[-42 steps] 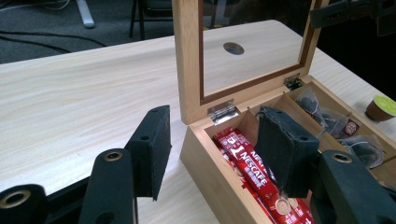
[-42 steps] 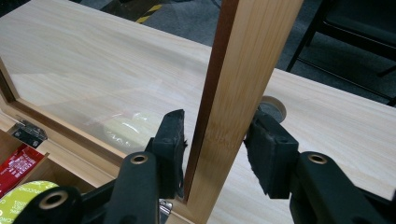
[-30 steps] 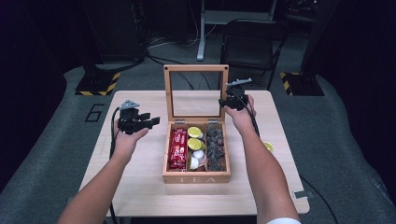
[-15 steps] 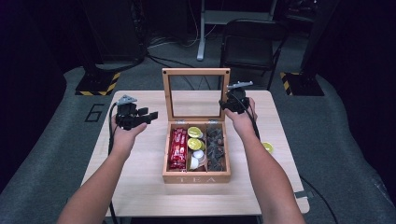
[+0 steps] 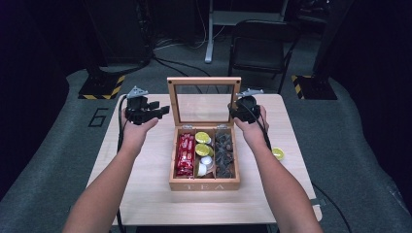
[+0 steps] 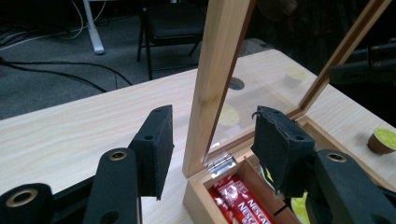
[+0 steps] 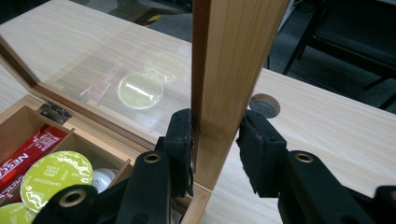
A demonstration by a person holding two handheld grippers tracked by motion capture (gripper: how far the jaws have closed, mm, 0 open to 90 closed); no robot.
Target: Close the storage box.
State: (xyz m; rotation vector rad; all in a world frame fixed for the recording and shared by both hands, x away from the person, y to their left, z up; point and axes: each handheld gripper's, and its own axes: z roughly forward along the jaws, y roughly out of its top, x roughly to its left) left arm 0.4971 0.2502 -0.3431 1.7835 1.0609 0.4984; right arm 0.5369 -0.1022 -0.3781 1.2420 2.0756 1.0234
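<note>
A wooden tea box (image 5: 204, 184) stands mid-table with its glass lid (image 5: 204, 81) raised. It holds red packets (image 5: 185, 154), yellow-green capsules (image 5: 202, 138) and dark pieces (image 5: 224, 153). My right gripper (image 5: 237, 111) is shut on the lid's right frame (image 7: 233, 56), with both pads pressed to the wood (image 7: 217, 123). My left gripper (image 5: 161, 110) is at the lid's left edge. Its jaws straddle that frame (image 6: 219, 60) and have just been closing, but the pads (image 6: 156, 140) stand clear of the wood, so it is open (image 6: 212, 116).
A loose yellow-green capsule (image 5: 278, 153) lies on the table right of the box, also in the left gripper view (image 6: 383, 139). A round cable hole (image 7: 264, 105) sits in the tabletop behind the lid. A dark chair (image 5: 262, 48) stands beyond the table's far edge.
The left hand has risen and moved in to the lid's left edge. The right gripper has drawn the lid's top toward the person, so the lid tilts a little forward.
</note>
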